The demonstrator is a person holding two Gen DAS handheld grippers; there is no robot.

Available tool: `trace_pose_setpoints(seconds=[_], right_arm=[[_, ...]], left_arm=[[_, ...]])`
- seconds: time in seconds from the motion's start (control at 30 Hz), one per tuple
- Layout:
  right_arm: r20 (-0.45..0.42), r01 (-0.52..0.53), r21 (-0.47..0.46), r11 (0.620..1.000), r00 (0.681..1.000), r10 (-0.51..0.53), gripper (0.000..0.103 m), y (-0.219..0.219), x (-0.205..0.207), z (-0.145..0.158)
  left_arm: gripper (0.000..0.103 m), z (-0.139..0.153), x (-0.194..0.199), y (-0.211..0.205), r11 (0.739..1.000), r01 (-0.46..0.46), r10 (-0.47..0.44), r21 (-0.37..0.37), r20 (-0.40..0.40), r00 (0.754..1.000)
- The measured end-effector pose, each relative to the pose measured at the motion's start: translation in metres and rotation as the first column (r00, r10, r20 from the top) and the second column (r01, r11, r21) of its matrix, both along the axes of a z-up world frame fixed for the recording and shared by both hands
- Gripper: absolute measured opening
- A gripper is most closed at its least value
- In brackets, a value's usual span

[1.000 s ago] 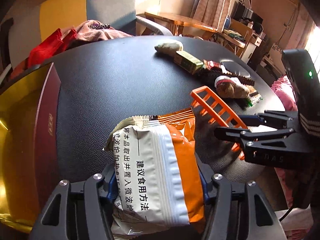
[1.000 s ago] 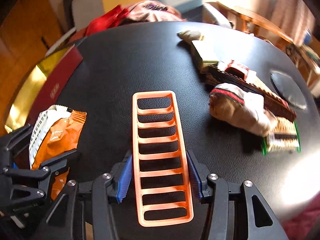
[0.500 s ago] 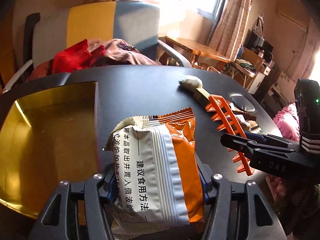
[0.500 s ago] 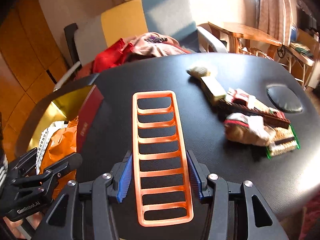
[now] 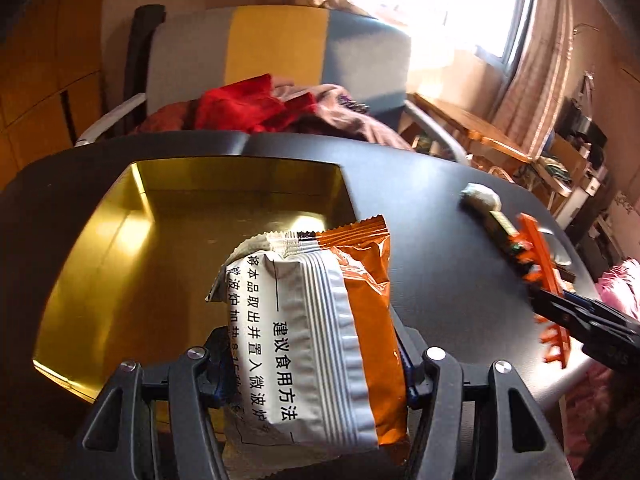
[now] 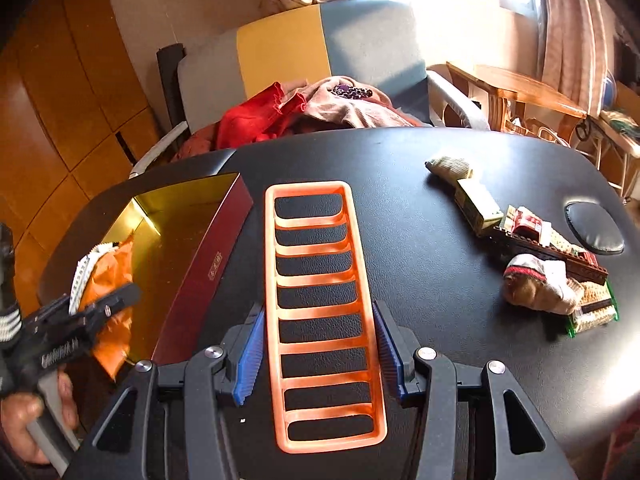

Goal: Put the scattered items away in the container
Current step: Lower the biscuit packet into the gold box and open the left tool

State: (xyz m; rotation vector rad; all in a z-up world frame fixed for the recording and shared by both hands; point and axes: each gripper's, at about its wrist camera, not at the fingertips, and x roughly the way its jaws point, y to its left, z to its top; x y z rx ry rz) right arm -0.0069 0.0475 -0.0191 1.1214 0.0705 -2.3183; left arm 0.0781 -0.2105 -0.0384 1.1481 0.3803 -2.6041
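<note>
Change noted: within the last second the left tool [image 5: 308, 364] has swung from over the dark surface [image 6: 420, 264] to a position above the gold-lined container [image 5: 120, 240], which now fills the left half of its view where a second ago only its edge showed. The tool is pinching a white-and-orange snack packet [image 5: 312, 320], held upright; the packet hangs over the container's near right part, not yet resting inside. The right tool [image 6: 320, 360] has risen and pulled back over the same interval; it grips an orange slatted rack [image 6: 324, 312] between its blue pads, clear of the surface and just right of the container's dark red wall [image 6: 208, 268].

Judgement: the packet is placed for release into the container; the rack looks set to follow.

Surface: black, leather-textured. At its far right lie a rolled sock [image 6: 448, 166], a small box [image 6: 478, 202], a brown brick strip [image 6: 552, 250], a stuffed sock [image 6: 536, 284] and a green-edged packet [image 6: 592, 312], all well apart from the container.

Room: a chair [image 6: 320, 48] piled with red and pink clothes stands behind; a sunlit window and wooden desk lie to the right.
</note>
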Motion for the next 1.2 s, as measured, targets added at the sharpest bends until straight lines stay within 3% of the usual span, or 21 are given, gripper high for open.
trace_pose_setpoints(seconds=[0.2, 0.4, 0.53, 0.77, 1.2], right_arm=[[0.017, 0.026, 0.010, 1.000, 1.000, -0.026, 0.051, 0.006, 0.006, -0.010], [0.026, 0.033, 0.030, 0.999, 0.999, -0.034, 0.051, 0.002, 0.008, -0.016], [0.030, 0.034, 0.044, 0.998, 0.999, -0.036, 0.051, -0.002, 0.008, -0.020], [0.017, -0.008, 0.058, 0.998, 1.000, 0.007, 0.051, -0.019, 0.012, -0.017], [-0.037, -0.207, 0.026, 0.978, 0.978, 0.208, 0.051, -0.104, 0.010, 0.008]], left_arm=[[0.061, -0.026, -0.015, -0.049, 0.996, -0.089, 0.089, -0.011, 0.088, 0.992], [0.061, -0.050, -0.027, -0.071, 0.993, -0.117, 0.116, -0.007, 0.138, 0.984], [0.061, -0.054, -0.030, -0.073, 0.993, -0.118, 0.118, -0.005, 0.143, 0.983], [0.063, -0.055, -0.023, -0.076, 0.985, -0.163, 0.151, 0.064, 0.158, 0.976], [0.070, -0.044, 0.001, -0.091, 0.974, -0.200, 0.189, 0.109, 0.105, 0.976]])
